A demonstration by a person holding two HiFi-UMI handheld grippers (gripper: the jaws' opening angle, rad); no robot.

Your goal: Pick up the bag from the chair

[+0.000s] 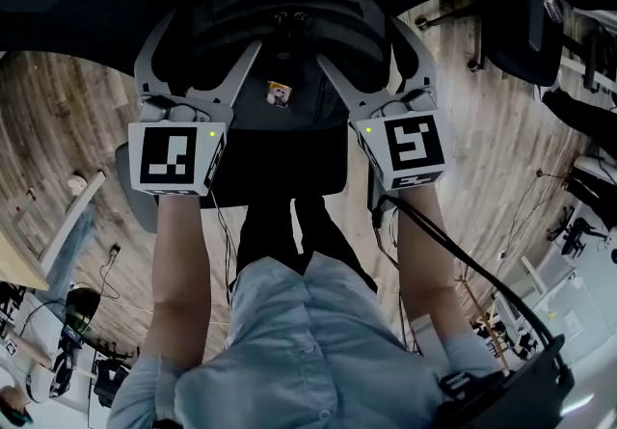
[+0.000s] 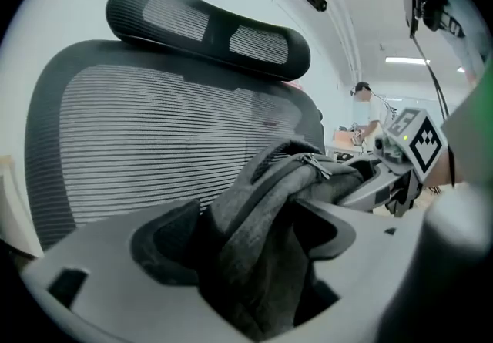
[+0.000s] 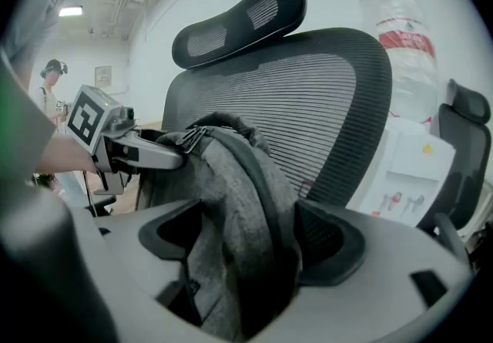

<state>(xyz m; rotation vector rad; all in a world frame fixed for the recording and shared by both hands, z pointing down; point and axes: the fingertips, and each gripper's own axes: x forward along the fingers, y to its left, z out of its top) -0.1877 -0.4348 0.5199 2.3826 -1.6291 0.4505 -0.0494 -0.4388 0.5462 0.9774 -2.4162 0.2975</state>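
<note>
Mesh of the chair [image 2: 154, 141] is filling the far side of both gripper views, its headrest [image 2: 208, 25] curving above. In the head view the dark seat is sitting over a wooden floor [image 1: 67, 119]. The bag [image 1: 280, 41], a grey backpack, is standing on that seat and leaning against the backrest. Its long axis is running upward and its top edge is stretching left to right.

The person is reaching in with both arms, flanking the bag. The left gripper [image 1: 207, 37] is straddling the bag's left shoulder and the right gripper [image 1: 364, 46] its right shoulder. Neither is sitting nearer than the other, and the bag is lying directly ahead of each, already inside the jaws.

In the left gripper view grey fabric is bunching between widely spread jaws, brushing the pads without looking squeezed. In the right gripper view fabric and a dark strap [image 3: 266, 195] are running between jaws standing just as wide, with a gap showing on the left. Both grippers are reading as released, holding nothing yet. The coming move probably calls for clenching both together, then lifting upward and nearer.

A zipper pull [image 2: 314, 162] is resting at the bag's top, between the grippers, and a small badge [image 1: 280, 93] is showing on its front.
</note>
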